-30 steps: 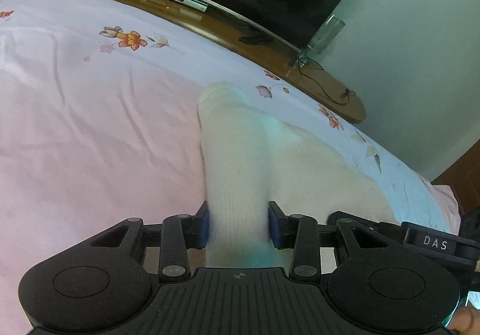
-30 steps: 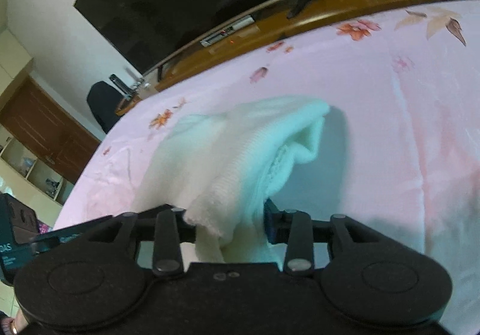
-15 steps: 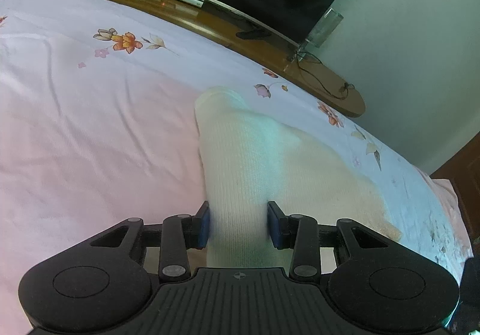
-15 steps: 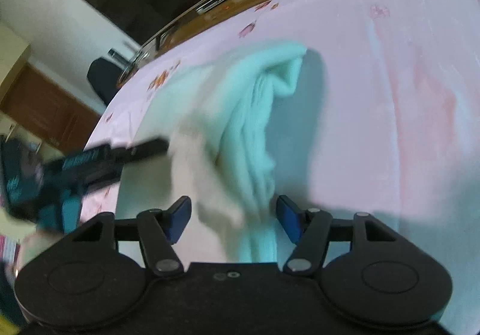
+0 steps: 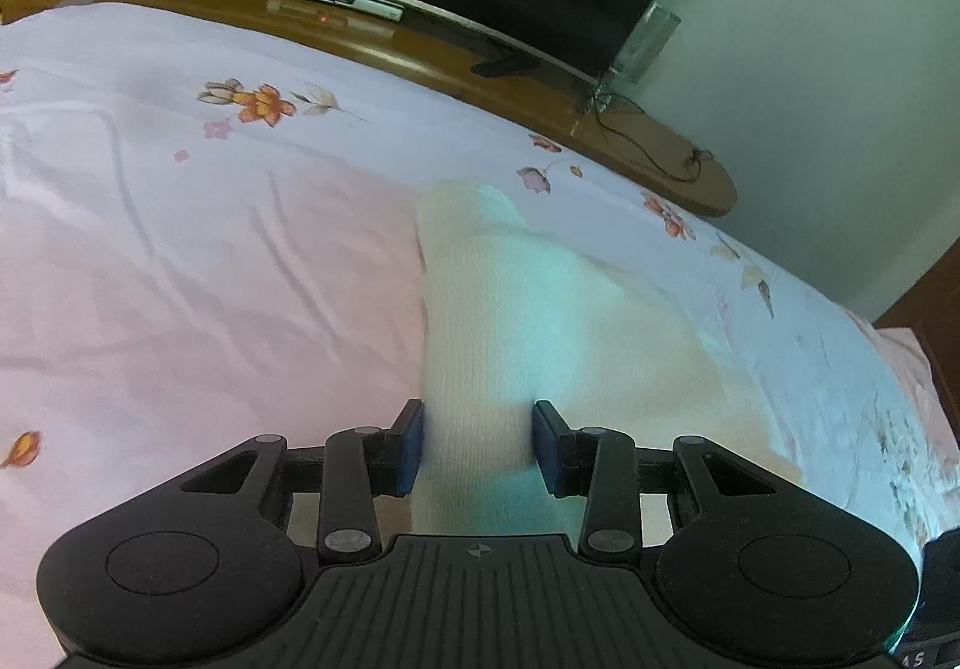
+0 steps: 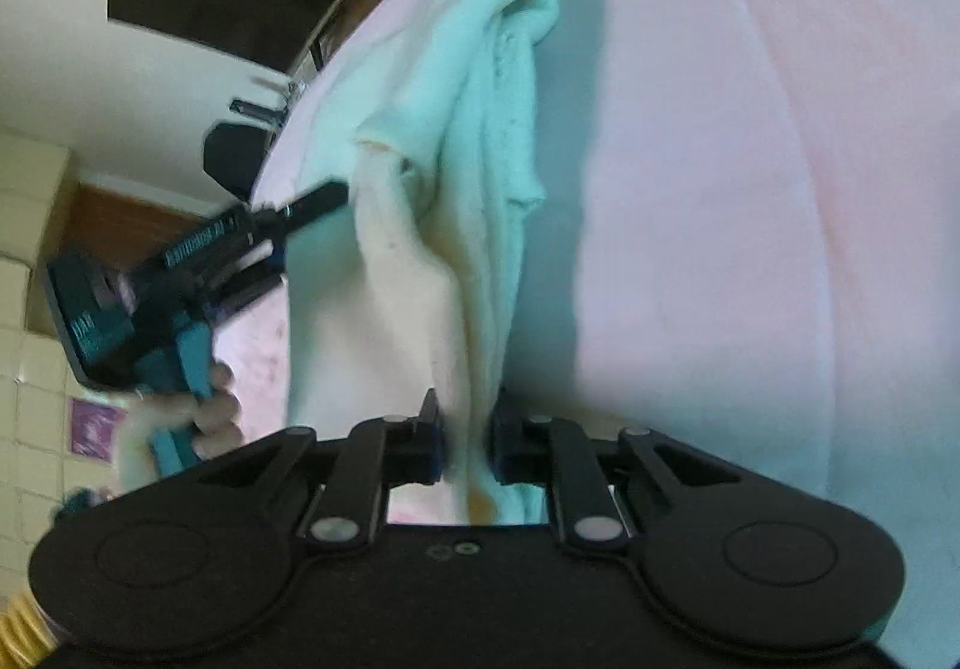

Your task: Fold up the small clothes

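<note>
**Both grippers clamped on a small white knit garment**

Evidently, a small white knit garment (image 5: 480,345) was held above a pink floral bedsheet (image 5: 180,279), gripped from two ends. In the left wrist view, the left gripper (image 5: 477,447) was seen narrowed onto a bunched fold at the lower centre of the frame, the cloth running up and to the right from between the pads. In the right wrist view, the right gripper (image 6: 467,444) had just been closing, and a thin hanging edge of the garment (image 6: 456,189) was caught between its blue pads (image 6: 433,450) at lower centre. The left gripper (image 6: 312,207) was visible at centre left, touching the garment's far side, with the person's hand (image 6: 210,423) below it.

For a clean fold, it was judged that both edges should be kept taut and level, then lowered together so the layers could be laid flat without bunching. A slack right-hand pinch was judged likely to let the edge slip.
</note>
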Tool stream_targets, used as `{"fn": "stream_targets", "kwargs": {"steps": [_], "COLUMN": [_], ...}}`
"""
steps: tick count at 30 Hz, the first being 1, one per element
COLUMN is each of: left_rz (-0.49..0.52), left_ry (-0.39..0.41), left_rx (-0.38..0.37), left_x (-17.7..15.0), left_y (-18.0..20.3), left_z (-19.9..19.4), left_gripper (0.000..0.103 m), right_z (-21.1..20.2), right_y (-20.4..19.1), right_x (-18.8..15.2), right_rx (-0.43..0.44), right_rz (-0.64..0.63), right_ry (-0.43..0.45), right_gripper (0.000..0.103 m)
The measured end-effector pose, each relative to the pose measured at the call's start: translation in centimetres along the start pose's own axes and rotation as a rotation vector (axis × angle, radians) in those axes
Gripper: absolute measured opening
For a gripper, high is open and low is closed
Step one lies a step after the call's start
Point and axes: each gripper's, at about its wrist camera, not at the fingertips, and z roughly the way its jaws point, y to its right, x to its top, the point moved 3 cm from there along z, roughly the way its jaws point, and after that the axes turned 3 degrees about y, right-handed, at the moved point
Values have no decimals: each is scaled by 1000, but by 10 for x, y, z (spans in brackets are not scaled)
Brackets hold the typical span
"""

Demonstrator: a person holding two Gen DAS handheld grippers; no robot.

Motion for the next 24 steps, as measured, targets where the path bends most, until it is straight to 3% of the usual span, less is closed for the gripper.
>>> {"fn": "stream_targets", "kwargs": {"steps": [1, 4, 7, 11, 15, 18, 24], "left_rz": [2, 38, 92, 119, 51, 45, 55], "left_ry": [14, 70, 115, 75, 2, 26, 23], "left_rx": [6, 10, -7, -42, 2, -3, 40], "left_x": [0, -1, -5, -28, -59, -70, -68], "left_y": [1, 7, 23, 40, 22, 15, 27], "left_z": [-7, -32, -56, -63, -45, -43, -53], "left_gripper": [38, 38, 38, 38, 38, 38, 38], "right_z": [-3, -19, -40, -45, -12, 23, 18], "right_y": [-8, -29, -54, -99, -106, -77, -76], "right_x": [3, 14, 25, 36, 46, 46, 50], "right_rx": [-31, -83, -169, -225, -278, -399, -398], "right_rz": [-54, -174, -304, -490, -606, -615, -593], "right_ry": [13, 84, 222, 359, 321, 232, 251], "right_gripper": [28, 29, 29, 28, 25, 23, 20]}}
